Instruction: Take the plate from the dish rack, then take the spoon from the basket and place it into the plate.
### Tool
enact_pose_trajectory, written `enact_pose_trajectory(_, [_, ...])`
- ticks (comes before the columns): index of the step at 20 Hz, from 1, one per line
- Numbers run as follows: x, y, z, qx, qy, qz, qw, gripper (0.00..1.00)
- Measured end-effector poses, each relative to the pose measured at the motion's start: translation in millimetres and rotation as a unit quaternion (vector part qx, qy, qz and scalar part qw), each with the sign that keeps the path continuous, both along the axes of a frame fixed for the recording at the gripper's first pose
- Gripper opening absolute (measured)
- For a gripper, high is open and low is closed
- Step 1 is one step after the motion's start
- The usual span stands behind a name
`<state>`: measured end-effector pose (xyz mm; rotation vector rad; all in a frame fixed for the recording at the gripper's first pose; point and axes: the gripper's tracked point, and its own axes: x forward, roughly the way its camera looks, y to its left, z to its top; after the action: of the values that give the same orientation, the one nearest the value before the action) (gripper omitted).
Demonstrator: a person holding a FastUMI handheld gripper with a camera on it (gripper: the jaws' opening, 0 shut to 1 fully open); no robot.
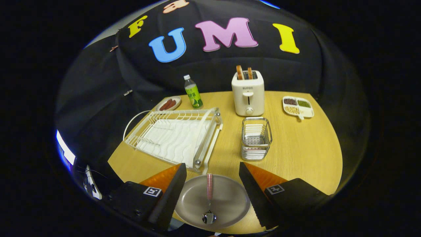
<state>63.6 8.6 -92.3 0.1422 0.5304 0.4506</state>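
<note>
Plate point(227, 200) lay low in frame centre, on the wooden table point(302, 154) between the two fingers: round, greyish-brown, shallow rim. Spoon point(209, 200) rested in plate, shiny bowl nearest the camera, checked red-and-white handle pointing away toward the rack. Gripper point(212, 184) held with fingers wide apart, gripping nothing, one on either side of the plate; contact with plate rim hard to judge at this angle.

Dish rack point(174, 136) sat left of centre, white wire over a ribbed tray, near corner just beyond the plate's far rim. Metal basket point(256, 138) stood right of rack, bare wood between them. Toaster point(248, 93) stood behind basket with two slices up; green bottle point(193, 92) and small sausage dish point(168, 104) behind rack; divided snack tray point(298, 107) at upper right. Broad open tabletop right of basket, running to the curved table edge.
</note>
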Motion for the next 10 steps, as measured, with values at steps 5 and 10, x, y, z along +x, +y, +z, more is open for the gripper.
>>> enact_pose_trajectory(5, [5, -4, 65, -0.031, -0.117, -0.014, 0.993, 0.99])
enact_pose_trajectory(10, [4, -11, 133, -0.009, -0.188, -0.076, 0.979, 0.99])
